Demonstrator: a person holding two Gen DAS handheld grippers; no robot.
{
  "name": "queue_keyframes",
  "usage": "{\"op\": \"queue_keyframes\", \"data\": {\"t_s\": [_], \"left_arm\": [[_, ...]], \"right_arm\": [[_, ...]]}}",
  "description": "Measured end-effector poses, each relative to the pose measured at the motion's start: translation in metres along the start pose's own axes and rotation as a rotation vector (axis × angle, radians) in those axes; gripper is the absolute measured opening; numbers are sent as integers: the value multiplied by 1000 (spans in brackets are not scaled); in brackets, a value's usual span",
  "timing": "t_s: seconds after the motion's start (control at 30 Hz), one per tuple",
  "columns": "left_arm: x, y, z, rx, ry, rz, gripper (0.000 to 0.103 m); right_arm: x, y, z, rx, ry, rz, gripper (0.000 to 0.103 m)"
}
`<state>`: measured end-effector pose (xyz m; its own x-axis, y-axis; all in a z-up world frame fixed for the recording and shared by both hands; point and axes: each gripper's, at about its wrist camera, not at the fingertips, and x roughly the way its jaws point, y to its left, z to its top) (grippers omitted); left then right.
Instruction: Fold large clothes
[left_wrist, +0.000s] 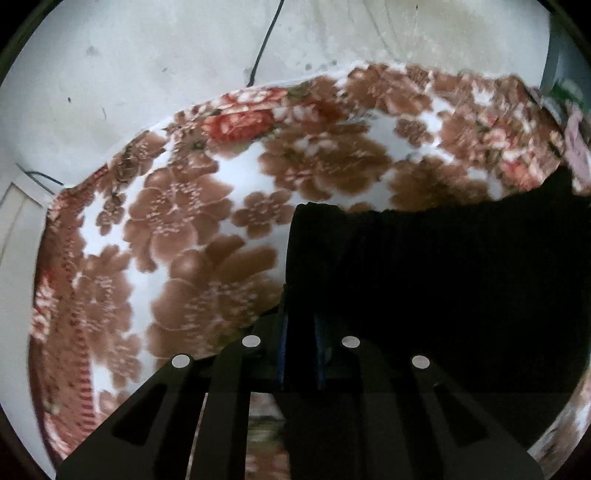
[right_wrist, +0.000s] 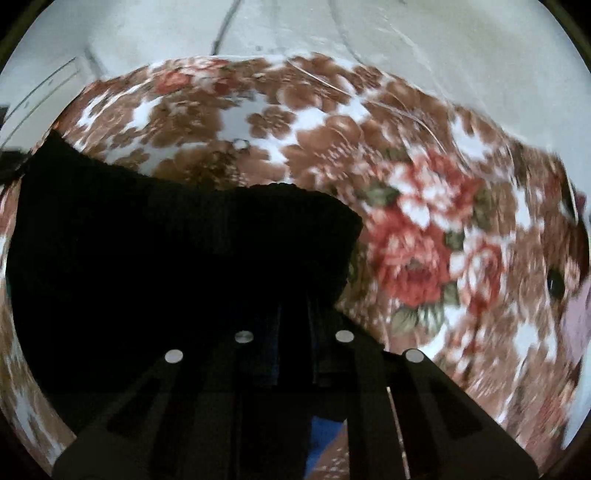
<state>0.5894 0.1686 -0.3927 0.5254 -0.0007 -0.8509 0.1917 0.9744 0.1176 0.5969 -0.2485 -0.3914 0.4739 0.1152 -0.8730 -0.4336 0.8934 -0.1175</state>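
A large black garment (left_wrist: 443, 277) lies on a floral blanket (left_wrist: 184, 221) with brown and red flowers on white. In the left wrist view my left gripper (left_wrist: 301, 332) is shut on the garment's left edge, and dark cloth fills the narrow gap between its fingers. In the right wrist view the same black garment (right_wrist: 166, 258) spreads to the left, and my right gripper (right_wrist: 295, 332) is shut on its right edge. The cloth runs up from both sets of jaws, its top hem rumpled. Both views are motion-blurred.
The floral blanket (right_wrist: 424, 221) covers a bed-like surface, with a pale concrete floor (left_wrist: 147, 55) beyond its far edge. A black cable (left_wrist: 266, 40) runs across that floor. A pinkish cloth (left_wrist: 578, 147) lies at the right edge. Something blue (right_wrist: 321, 443) shows under the right gripper.
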Motion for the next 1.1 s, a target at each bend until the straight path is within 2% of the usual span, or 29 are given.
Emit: {"op": "queue_keyframes", "data": {"t_s": [0.1,0.17,0.2,0.27,0.43,0.53,0.57,0.6,0.63,0.67,0.7,0.77,0.8,0.9,0.97,1.1], "left_arm": [[26,3,-5,3,46,12,11],[42,-1,-11,11,67,24,11],[53,-4,-15,13,81,36,11],[64,-8,-23,13,84,47,11],[81,-4,-36,-39,74,38,11],[77,-1,-42,-55,66,52,27],[71,0,-41,-68,59,46,31],[60,1,-40,-83,41,43,36],[50,0,-39,-91,18,40,49],[33,-2,-37,-98,-26,34,59],[22,-5,-36,-103,-56,24,62],[-6,-19,-36,-111,-111,-35,73],[-16,-27,-38,-115,-127,-62,75],[-35,-64,-50,-122,-149,-121,89],[-36,-94,-60,-122,-140,-171,90],[-22,-136,-73,-147,-137,-185,90]], "right_arm": [[28,6,-2,-72,62,-47,12],[51,-7,-10,-4,107,-22,11],[65,-19,-16,76,121,10,12],[76,-22,-26,115,128,24,11],[86,-11,-43,69,120,-26,11],[81,-8,-45,57,125,-53,17],[80,-6,-43,43,131,-65,20],[70,-1,-41,28,124,-95,30],[64,1,-38,35,116,-109,37],[52,5,-34,58,97,-105,52],[42,9,-31,75,76,-101,66],[20,26,-26,107,28,-68,82],[10,42,-23,110,8,-52,88],[-6,81,-18,134,-43,-27,95],[-2,99,-14,137,-40,-16,98],[18,136,-21,163,-6,-34,98]]}}
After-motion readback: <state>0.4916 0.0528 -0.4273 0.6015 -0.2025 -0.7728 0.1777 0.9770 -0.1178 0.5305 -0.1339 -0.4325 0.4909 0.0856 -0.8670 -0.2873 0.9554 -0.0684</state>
